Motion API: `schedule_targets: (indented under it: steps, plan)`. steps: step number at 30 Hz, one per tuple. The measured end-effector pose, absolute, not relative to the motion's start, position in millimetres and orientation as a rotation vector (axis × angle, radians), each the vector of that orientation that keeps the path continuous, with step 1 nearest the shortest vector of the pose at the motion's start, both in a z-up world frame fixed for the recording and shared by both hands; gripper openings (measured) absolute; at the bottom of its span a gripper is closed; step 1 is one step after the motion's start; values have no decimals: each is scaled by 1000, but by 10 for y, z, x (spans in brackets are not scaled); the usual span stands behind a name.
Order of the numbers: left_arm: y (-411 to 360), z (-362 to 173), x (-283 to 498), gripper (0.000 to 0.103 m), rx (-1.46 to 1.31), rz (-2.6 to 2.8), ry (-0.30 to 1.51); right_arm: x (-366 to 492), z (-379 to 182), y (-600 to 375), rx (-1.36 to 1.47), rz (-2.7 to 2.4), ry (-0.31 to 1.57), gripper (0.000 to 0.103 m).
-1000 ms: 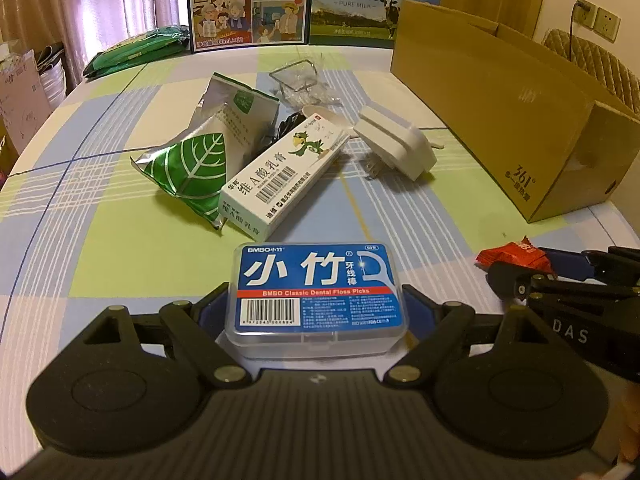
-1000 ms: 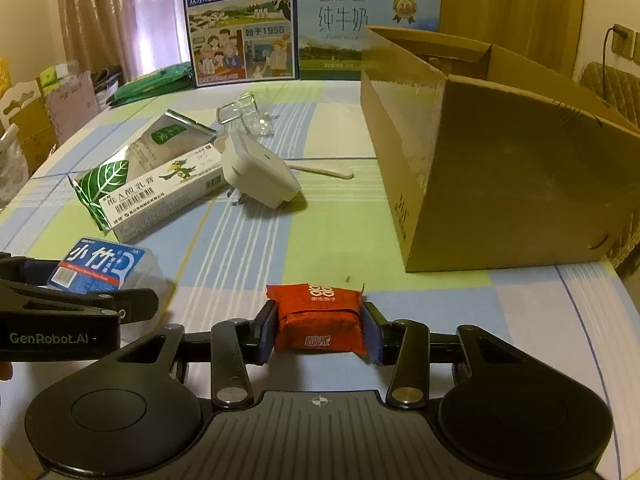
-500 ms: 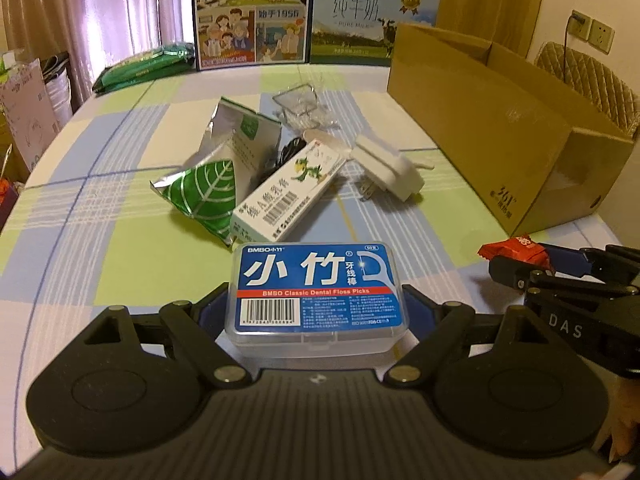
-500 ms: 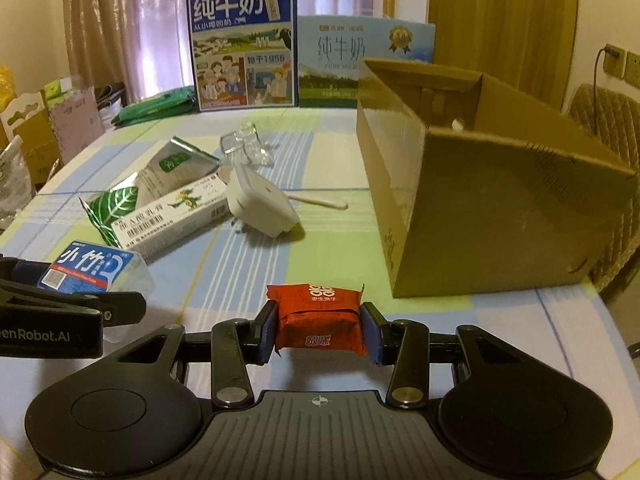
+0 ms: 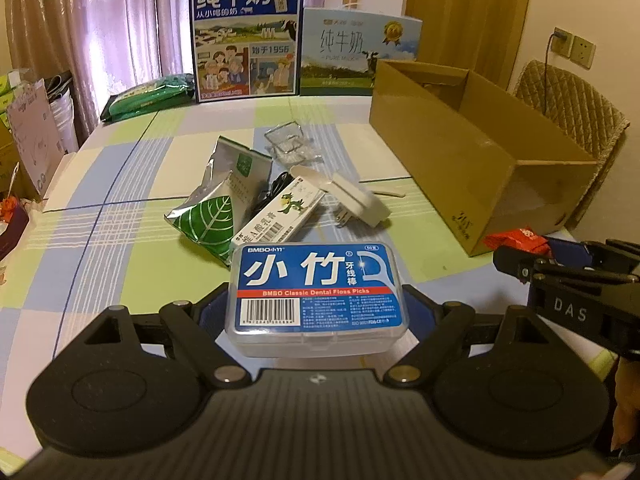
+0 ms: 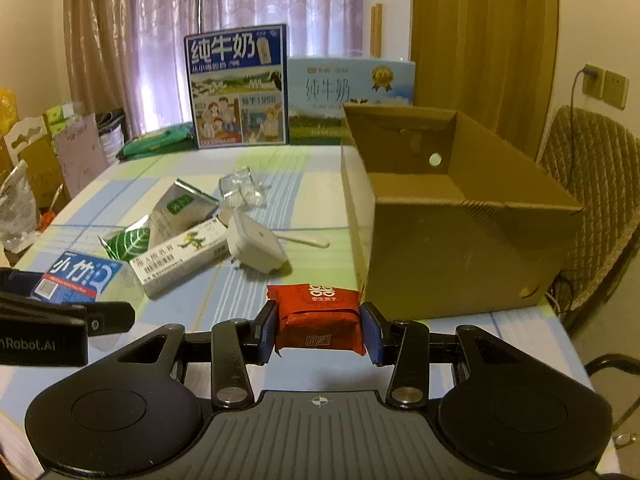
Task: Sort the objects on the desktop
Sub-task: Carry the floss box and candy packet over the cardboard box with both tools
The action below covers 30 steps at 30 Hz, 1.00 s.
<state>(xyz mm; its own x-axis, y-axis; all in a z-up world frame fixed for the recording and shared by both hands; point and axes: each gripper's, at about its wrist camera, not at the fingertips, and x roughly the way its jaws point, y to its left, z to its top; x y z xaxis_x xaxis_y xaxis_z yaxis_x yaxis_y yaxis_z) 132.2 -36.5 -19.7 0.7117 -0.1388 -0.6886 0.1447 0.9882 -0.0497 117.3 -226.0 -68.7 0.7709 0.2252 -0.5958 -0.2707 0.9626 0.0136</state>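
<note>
Both loads have risen off the worktop [image 5: 100, 240] since a second ago: left gripper [image 5: 318, 312] fingers clamp one dental floss box [image 5: 318, 292] at lower centre, right gripper [image 6: 319, 326] fingers pinch one red snack packet [image 6: 320, 316]. Likely both go next into the single cardboard box [image 6: 460, 248] at right. Mid-frame remain one green pouch [image 5: 210, 224], one ointment carton [image 5: 280, 216], one white plug [image 5: 360, 204].

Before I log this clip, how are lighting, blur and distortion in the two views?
Left wrist view: warm indoor light, strong fisheye bend with dark corners; the floss box label reads sharp. Right wrist view: dimmer and yellower, the milk cartons at the back look soft, while the red packet stays readable.
</note>
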Motion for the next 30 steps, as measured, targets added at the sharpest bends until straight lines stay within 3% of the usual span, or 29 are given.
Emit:
schedule_targets:
  steps: [14,30]
  plan:
    - [-631,141,1229,84,15,-225,740,1111,-227,-2599,-32,216,565,41]
    - [-1735,460,2228,84,55,-416,681,2143,238,-3627,-18,130,549,41]
